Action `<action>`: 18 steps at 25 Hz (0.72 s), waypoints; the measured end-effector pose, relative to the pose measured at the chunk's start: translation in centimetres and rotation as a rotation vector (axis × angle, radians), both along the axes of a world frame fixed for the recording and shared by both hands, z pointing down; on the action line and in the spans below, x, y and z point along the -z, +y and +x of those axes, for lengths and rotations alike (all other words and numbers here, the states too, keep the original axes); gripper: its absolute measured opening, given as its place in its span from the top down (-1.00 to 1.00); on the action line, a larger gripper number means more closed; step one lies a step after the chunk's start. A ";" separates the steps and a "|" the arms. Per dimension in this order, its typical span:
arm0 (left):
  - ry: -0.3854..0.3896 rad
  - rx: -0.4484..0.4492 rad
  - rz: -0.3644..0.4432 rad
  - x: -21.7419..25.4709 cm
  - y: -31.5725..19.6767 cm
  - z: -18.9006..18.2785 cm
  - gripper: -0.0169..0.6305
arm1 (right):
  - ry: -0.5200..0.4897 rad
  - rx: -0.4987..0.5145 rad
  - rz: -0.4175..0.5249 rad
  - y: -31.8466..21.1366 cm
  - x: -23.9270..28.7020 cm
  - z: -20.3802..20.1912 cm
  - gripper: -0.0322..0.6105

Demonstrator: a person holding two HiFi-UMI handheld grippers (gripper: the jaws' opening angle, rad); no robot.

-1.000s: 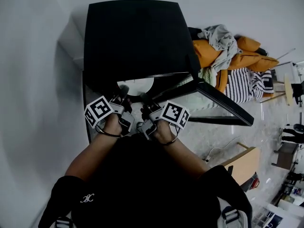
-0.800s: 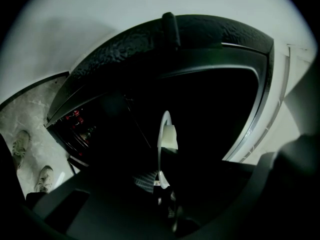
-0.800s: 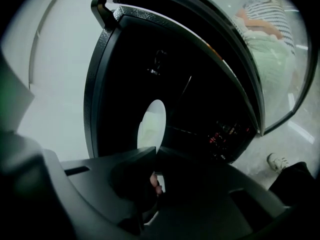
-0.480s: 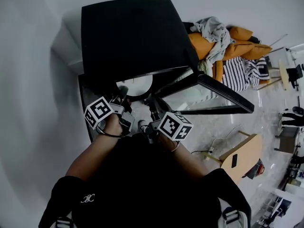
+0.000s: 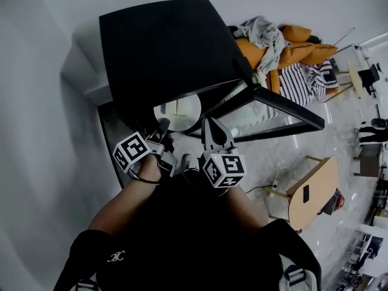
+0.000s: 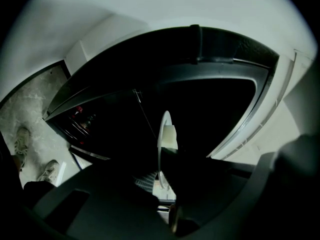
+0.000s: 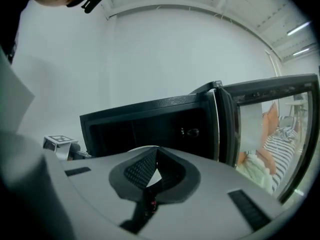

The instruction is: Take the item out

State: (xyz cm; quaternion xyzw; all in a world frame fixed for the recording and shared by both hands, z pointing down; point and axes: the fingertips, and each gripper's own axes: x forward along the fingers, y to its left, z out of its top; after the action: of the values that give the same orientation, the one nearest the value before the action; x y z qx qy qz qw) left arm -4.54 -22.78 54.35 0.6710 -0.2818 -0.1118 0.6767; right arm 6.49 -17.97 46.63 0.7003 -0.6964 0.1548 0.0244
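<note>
the left hand-held gripper (image 5: pixel 162 127) is clamped on the near rim of the white plate (image 5: pixel 182 115), which is seen edge-on between its jaws in the left gripper view. the plate lies just to the far side of this gripper, at the mouth of the black oven (image 5: pixel 163 47), partly under its top, with a pale block (image 5: pixel 172 107) on it. the way out is judged to run straight back toward the near side. to the right, the right hand-held gripper (image 5: pixel 210 125) is held closed on nothing, just beside the plate, near the open door (image 5: pixel 285 111).
</note>
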 end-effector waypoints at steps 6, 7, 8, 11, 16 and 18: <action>0.004 -0.048 -0.018 -0.5 1.7 0.2 0.90 | -0.033 -0.045 0.024 1.2 -0.2 0.5 0.87; 0.003 -0.058 -0.018 -0.6 2.1 0.4 0.90 | -0.040 -0.055 0.034 1.4 -0.1 0.9 0.87; 0.002 -0.068 -0.016 -0.6 2.4 0.6 0.90 | -0.048 -0.062 0.047 1.5 0.1 1.4 0.87; -0.010 -0.093 -0.005 -0.5 3.1 1.2 0.90 | -0.058 -0.083 0.083 1.9 0.9 2.9 0.87; -0.029 -0.142 0.008 0.6 5.0 2.7 0.90 | 0.036 -0.120 0.080 3.9 2.2 4.8 0.87; -0.028 -0.161 0.014 0.9 6.0 3.9 0.90 | 0.065 -0.128 0.072 5.2 2.2 5.7 0.87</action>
State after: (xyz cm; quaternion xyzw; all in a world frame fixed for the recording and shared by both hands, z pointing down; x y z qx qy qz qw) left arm -0.67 -16.74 53.47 0.6975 -0.2359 -0.0496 0.6749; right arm 12.24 -12.82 44.43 0.7486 -0.6540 0.1082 0.0120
